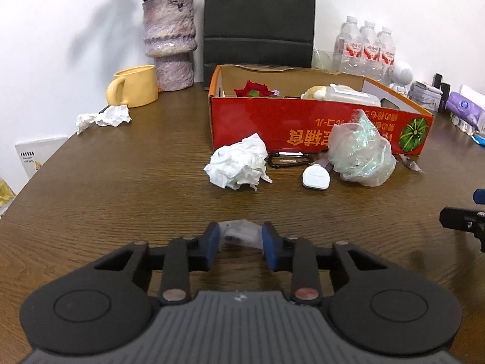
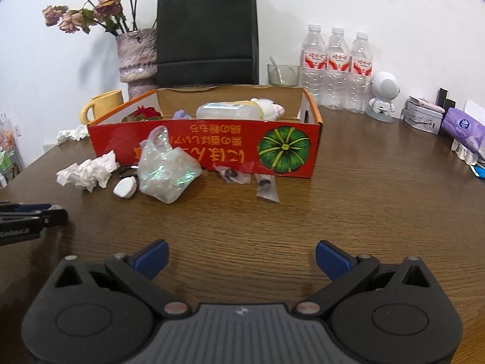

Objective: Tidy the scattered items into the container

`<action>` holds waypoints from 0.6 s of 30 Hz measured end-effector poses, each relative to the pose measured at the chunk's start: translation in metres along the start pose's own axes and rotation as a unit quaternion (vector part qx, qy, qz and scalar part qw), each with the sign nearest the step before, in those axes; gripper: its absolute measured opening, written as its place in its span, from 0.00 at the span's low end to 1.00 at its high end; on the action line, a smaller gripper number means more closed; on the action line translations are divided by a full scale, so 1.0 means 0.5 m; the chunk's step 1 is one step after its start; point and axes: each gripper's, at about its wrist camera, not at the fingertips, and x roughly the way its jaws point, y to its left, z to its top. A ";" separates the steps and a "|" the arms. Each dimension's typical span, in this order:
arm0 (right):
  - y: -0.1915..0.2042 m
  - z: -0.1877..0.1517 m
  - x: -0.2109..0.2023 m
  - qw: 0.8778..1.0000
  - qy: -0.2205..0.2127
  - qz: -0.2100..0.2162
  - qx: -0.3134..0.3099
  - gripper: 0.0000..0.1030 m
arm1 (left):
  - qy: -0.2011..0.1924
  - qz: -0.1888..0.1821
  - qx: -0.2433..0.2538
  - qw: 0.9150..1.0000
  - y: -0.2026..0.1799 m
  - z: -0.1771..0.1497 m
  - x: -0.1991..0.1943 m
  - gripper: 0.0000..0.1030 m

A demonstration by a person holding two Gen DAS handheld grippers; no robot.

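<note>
My left gripper (image 1: 241, 236) is shut on a small clear plastic packet (image 1: 241, 234), low over the wooden table. The red cardboard box (image 1: 272, 121) stands ahead and holds a red flower (image 1: 254, 89), a plush toy and a bottle. In front of it lie a crumpled tissue (image 1: 238, 163), a black carabiner (image 1: 289, 160), a white plug (image 1: 316, 176) and a crinkled plastic bag (image 1: 360, 151). My right gripper (image 2: 241, 257) is open and empty. In its view two small clear packets (image 2: 232, 174) (image 2: 266, 187) lie before the box (image 2: 212, 148).
A yellow mug (image 1: 133, 86), a vase of dried flowers (image 1: 169, 42) and another tissue (image 1: 104, 117) sit at the back left. A black bag (image 2: 207, 30), water bottles (image 2: 336, 66), a white figure (image 2: 382, 95) and tissue packs (image 2: 463, 129) line the back and right.
</note>
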 end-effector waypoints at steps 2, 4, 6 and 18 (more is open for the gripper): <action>-0.008 0.002 0.004 1.000 0.000 -0.001 0.003 1.00 | 0.000 -0.003 -0.006 1.000 0.003 0.004 0.001 0.27; -0.011 0.006 0.010 1.000 0.000 -0.003 0.002 1.00 | -0.004 -0.006 -0.008 1.000 0.004 0.008 0.002 0.27; -0.014 0.012 0.019 1.000 -0.001 -0.004 -0.003 1.00 | -0.012 -0.011 -0.009 1.000 0.004 0.015 0.002 0.26; -0.033 0.085 0.128 1.000 0.000 -0.016 -0.015 0.75 | -0.068 -0.034 -0.028 0.997 0.018 0.079 0.002 0.26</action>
